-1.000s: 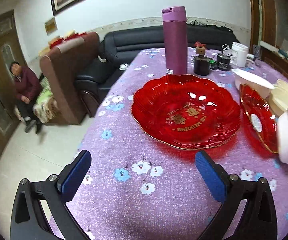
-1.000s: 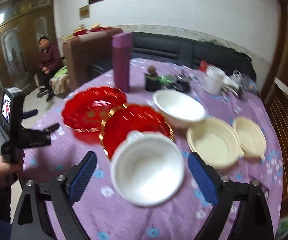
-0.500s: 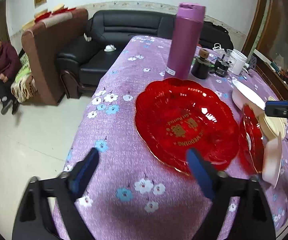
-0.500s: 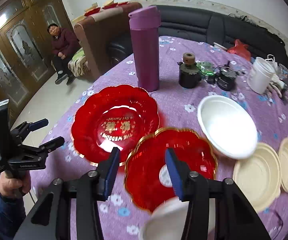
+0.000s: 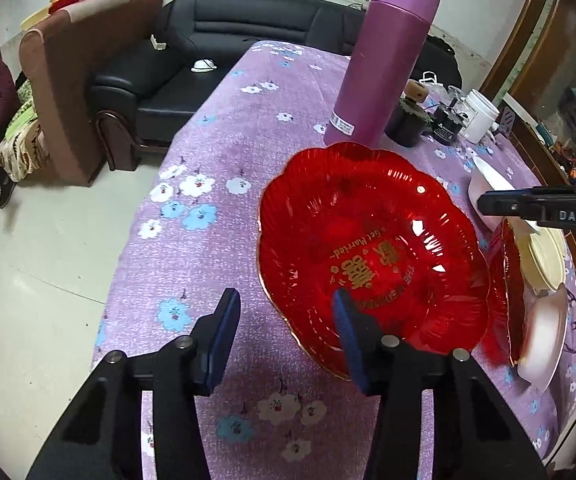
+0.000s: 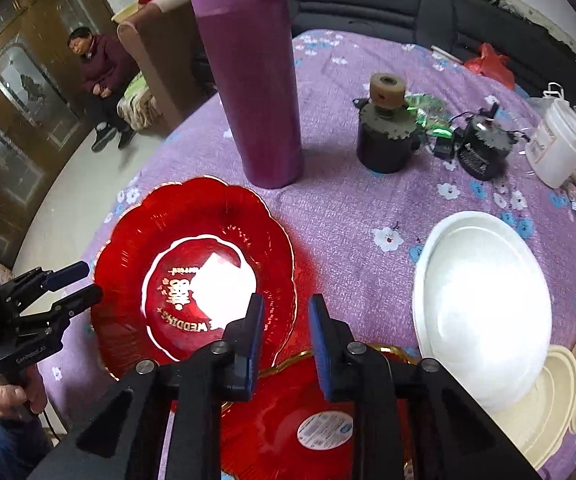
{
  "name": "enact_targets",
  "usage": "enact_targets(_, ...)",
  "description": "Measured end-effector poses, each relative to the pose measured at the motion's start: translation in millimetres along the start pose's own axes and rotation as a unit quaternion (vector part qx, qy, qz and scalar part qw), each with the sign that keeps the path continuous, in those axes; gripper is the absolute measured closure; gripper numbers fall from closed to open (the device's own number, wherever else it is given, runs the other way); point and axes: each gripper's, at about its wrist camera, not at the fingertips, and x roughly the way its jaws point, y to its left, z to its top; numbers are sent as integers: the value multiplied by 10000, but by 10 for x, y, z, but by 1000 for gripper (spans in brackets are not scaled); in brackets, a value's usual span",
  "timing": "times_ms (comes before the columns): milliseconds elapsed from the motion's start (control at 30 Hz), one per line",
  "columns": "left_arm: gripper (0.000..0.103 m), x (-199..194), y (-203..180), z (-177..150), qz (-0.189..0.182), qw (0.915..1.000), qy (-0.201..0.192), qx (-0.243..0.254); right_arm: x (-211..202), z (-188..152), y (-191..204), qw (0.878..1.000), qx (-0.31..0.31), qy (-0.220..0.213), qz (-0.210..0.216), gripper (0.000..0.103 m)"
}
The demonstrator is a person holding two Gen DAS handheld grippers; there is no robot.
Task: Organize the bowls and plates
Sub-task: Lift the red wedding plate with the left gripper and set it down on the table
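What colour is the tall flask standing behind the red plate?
Purple; the flask shows best in the left wrist view.

My left claw (image 5: 283,320) points forward and down with its two blue-padded fingers (image 5: 223,332) spread apart, nothing between them. My right claw (image 6: 285,328) is narrowed to a slim gap between its pads, gripping nothing. My left hand (image 6: 11,394) is wrapped around the left claw's handle, dark blue sleeve at the wrist.
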Motion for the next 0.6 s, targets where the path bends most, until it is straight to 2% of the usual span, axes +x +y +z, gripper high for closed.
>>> enact_targets(267, 55, 167, -10, 44, -74, 9998, 180, -11, 262, 56, -21, 9994, -151, 326, 17, 79)
enact_targets(300, 57, 184, -22, 47, -69, 9998, 188, 9, 304, 57, -18, 9991, -175, 394, 6, 79)
enact_targets(333, 65, 202, -38, 50, -67, 9998, 183, 30, 348, 56, -17, 9988, -179, 452, 10, 80)
enact_targets(367, 68, 223, -55, 59, -54, 9998, 190, 50, 377, 52, -17, 9987, -180, 478, -19, 83)
enact_targets(400, 71, 240, -65, 64, 44, 9998, 189, 78, 405, 48, -10, 9985, -198, 503, -44, 93)
enact_targets(433, 72, 247, -69, 71, 118, 9997, 169, 105, 423, 44, 3, 9984, -204, 527, 21, 95)
enact_targets(600, 73, 250, -27, 91, 248, 9995, 164, 61, 412, 20, 67, 9986, -217, 476, -21, 96)
